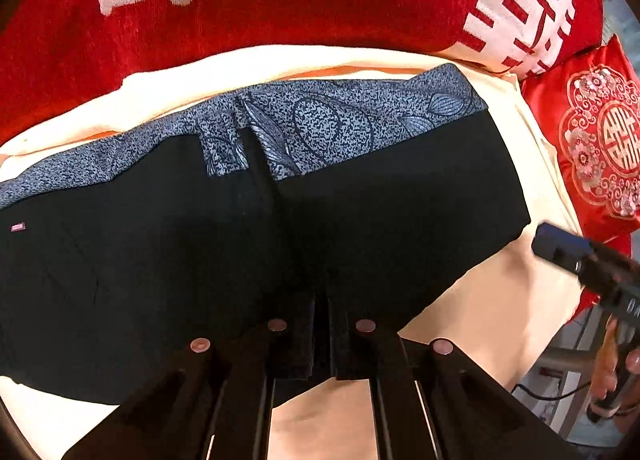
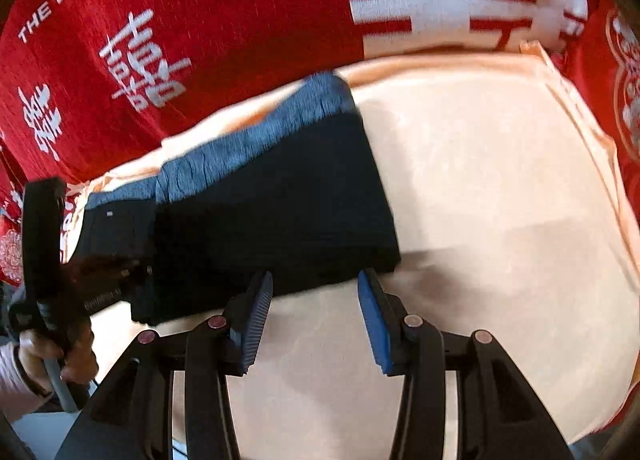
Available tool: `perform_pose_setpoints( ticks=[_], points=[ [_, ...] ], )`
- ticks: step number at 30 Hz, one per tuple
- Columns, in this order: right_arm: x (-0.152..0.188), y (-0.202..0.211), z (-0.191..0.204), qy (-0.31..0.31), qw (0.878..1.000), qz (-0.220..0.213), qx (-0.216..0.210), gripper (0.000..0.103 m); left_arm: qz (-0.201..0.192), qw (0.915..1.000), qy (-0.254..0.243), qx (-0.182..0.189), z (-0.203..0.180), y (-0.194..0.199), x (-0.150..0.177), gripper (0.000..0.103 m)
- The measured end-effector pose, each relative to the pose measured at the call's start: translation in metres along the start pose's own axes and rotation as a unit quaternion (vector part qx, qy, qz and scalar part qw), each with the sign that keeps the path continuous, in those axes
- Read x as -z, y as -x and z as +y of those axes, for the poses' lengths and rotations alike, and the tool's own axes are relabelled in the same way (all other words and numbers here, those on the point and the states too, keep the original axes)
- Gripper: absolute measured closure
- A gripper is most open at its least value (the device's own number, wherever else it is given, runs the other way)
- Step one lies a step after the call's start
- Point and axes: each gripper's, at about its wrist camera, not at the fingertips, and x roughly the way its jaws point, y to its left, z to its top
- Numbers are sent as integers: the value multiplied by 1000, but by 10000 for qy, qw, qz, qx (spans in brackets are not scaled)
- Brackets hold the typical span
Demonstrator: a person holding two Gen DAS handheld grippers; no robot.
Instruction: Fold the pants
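Observation:
The pants (image 1: 360, 212) are black with a blue-grey patterned lining band along the far edge. They lie folded on a cream sheet (image 1: 492, 300). My left gripper (image 1: 322, 324) is shut on the near edge of the black cloth, its fingers pressed together with fabric between them. In the right wrist view the same pants (image 2: 280, 200) lie left of centre. My right gripper (image 2: 316, 308) is open, its blue pads (image 2: 256, 324) just short of the pants' near edge, holding nothing. The right gripper also shows at the right of the left wrist view (image 1: 580, 260).
A red blanket with white characters (image 1: 280, 12) lies behind the sheet. A red embroidered cushion (image 1: 600, 140) sits at the right. The left gripper and the person's hand (image 2: 52, 348) show at the left of the right wrist view. Bare cream sheet (image 2: 500, 220) lies right of the pants.

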Motion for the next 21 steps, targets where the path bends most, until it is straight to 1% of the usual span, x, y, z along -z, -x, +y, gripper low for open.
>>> perform_pose_setpoints(
  ticks=[2, 4, 5, 7, 10, 12, 13, 14, 15, 16, 18, 20, 21],
  points=[
    [-15, -4, -2, 52, 10000, -31, -50, 55, -25, 10000, -20, -4, -1, 0, 1, 97],
    [-39, -10, -4, 91, 9997, -148, -163, 69, -35, 10000, -54, -27, -3, 0, 0, 97],
    [-50, -13, -4, 99, 9996, -197, -164, 71, -33, 10000, -41, -35, -2, 1, 0, 97],
    [-76, -24, -8, -13, 9993, -310, -217, 79, -35, 10000, -4, -57, -2, 0, 0, 97],
    [-98, -46, -9, -148, 9991, -227, -314, 79, -89, 9999, 53, -37, -1, 1, 1, 97],
    [-104, -77, -8, -146, 9994, 175, -258, 79, -100, 9999, 112, -28, 3, 2, 2, 97],
    [-105, -87, -8, -138, 9994, 264, -203, 79, -109, 9998, 134, -23, 4, 2, 2, 97],
    [-107, -89, -9, -137, 9995, 143, -260, 79, -114, 9998, 154, -14, 5, 3, 2, 97],
    [-108, -89, -9, -175, 9994, 118, -283, 79, -117, 9998, 190, 2, 7, 3, 1, 97],
    [-110, -87, -10, -271, 9990, 181, -294, 79, -136, 9996, 229, 13, 8, 5, 1, 97],
    [-108, -76, -7, -316, 9987, 129, -368, 79, -156, 9996, 246, 17, 9, 10, 2, 97],
    [-98, -66, 5, -111, 9991, 129, -395, 79, -167, 9995, 263, -102, 10, 15, 3, 79],
    [-91, -62, 14, -3, 9990, 141, -425, 79, -188, 9991, 305, -208, 13, 19, 5, 52]
  ],
)
